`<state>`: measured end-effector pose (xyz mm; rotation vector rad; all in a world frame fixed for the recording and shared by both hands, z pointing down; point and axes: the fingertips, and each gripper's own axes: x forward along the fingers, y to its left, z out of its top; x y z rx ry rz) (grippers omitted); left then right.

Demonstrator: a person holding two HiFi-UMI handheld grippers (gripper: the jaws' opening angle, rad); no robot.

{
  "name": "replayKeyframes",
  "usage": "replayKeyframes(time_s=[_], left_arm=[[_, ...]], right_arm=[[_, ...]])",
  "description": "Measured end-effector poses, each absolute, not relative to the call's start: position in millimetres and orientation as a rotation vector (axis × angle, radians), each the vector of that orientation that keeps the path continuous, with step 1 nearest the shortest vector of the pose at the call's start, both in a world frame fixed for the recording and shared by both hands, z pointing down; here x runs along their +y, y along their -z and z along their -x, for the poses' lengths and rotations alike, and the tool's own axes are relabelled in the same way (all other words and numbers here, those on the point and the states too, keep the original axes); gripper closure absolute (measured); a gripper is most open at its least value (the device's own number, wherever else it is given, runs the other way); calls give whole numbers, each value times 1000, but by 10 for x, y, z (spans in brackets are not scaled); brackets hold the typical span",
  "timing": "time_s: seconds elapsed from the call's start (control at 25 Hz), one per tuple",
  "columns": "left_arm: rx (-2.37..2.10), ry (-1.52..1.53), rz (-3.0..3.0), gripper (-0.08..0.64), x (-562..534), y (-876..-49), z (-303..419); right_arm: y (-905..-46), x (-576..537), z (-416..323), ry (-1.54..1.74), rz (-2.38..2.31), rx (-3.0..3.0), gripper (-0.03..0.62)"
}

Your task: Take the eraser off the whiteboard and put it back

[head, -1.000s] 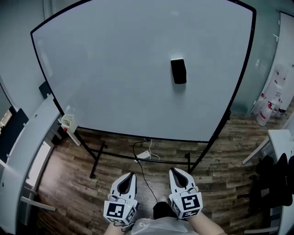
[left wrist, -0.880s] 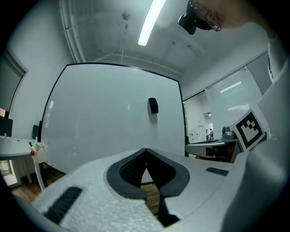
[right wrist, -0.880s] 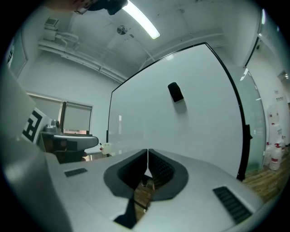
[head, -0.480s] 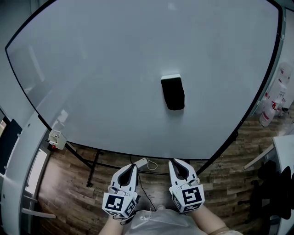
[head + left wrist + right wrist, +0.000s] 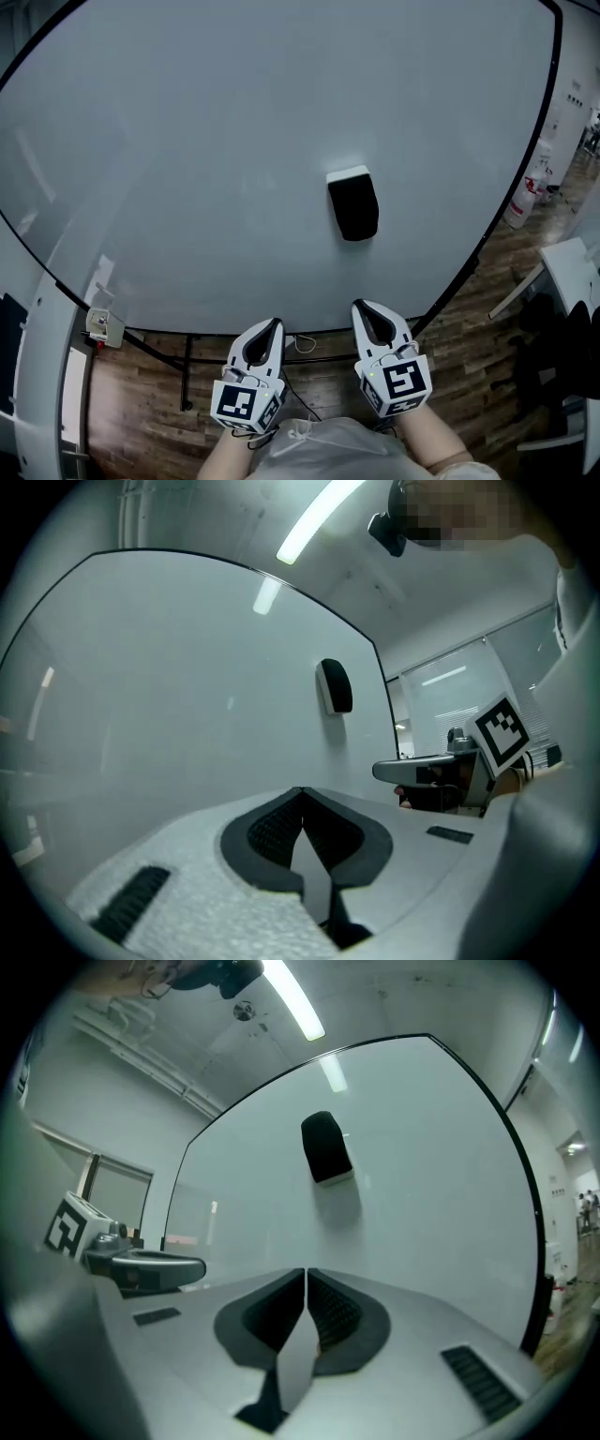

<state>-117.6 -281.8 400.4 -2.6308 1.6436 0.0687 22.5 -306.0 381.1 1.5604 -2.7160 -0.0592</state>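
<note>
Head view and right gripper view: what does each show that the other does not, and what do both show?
Only the head view shows the board's stand and a white table. Only the right gripper view shows the ceiling light and the right gripper's pads pressed together, empty. Both show the whiteboard with the black eraser on it, untouched.

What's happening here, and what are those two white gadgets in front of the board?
A person stands at a whiteboard with a hand-held gripper in each hand. The left gripper and the right gripper both have their fingers closed on nothing and sit low in front of the board. The black eraser is stuck to the board above them, nearer the right gripper, untouched. Taking it off has not yet begun.
</note>
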Motion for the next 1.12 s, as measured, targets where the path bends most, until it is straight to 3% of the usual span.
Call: replayKeyframes(time_s=[0.2, 0.24, 0.28, 0.32, 0.4, 0.72, 1.12], left_arm=[[1547, -42, 2669, 545, -2909, -3944, 1310], [1532, -44, 2677, 545, -2923, -3940, 1335], [1518, -46, 2686, 545, -2933, -3932, 1353], [1503, -45, 2695, 545, -2938, -3926, 1362], [1466, -37, 2711, 545, -2931, -3924, 1363], [1379, -55, 2775, 545, -2897, -3971, 1332], [1424, -8, 2792, 545, -2926, -4140, 1485]], right_arm=[[-3507, -3125, -95, 122, -1620, -2680, 561], [-3427, -3137, -74, 149, -1620, -2671, 533], [-3337, -3150, -62, 180, -1624, -2658, 416], [-3237, -3163, -62, 212, -1638, -2642, 364], [-3020, -3200, -86, 276, -1694, -2597, 322], [-2171, -3474, -127, 481, -1932, -2441, 284], [-2235, -3804, -149, 364, -2008, -2372, 285]])
